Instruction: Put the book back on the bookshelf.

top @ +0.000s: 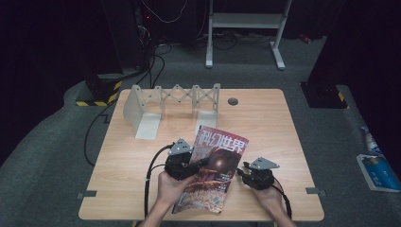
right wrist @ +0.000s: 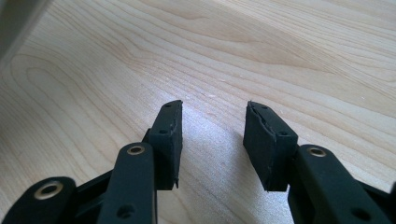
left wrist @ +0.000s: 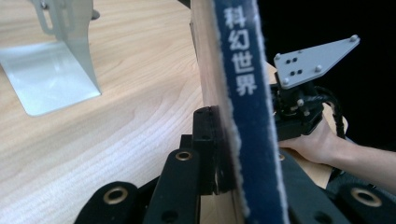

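A magazine [top: 215, 165] with a red-and-dark cover and white title characters is lifted off the wooden table [top: 265, 123] along its left edge. My left gripper [top: 201, 164] is shut on that edge. In the left gripper view the blue spine [left wrist: 243, 93] stands upright between the jaws of the left gripper [left wrist: 238, 149]. To the right of the magazine, my right gripper [top: 242, 171] is open with nothing in it. The right gripper view has that gripper [right wrist: 212, 135] just above the bare table [right wrist: 233, 56]. It also appears behind the magazine as the right gripper [left wrist: 299, 107].
A white expanding book rack [top: 175, 97] with metal end plates stands at the table's back left; one plate [left wrist: 51, 70] appears in the left gripper view. A grey cable grommet [top: 232, 101] sits near the back edge. A desk frame and cables are on the floor beyond.
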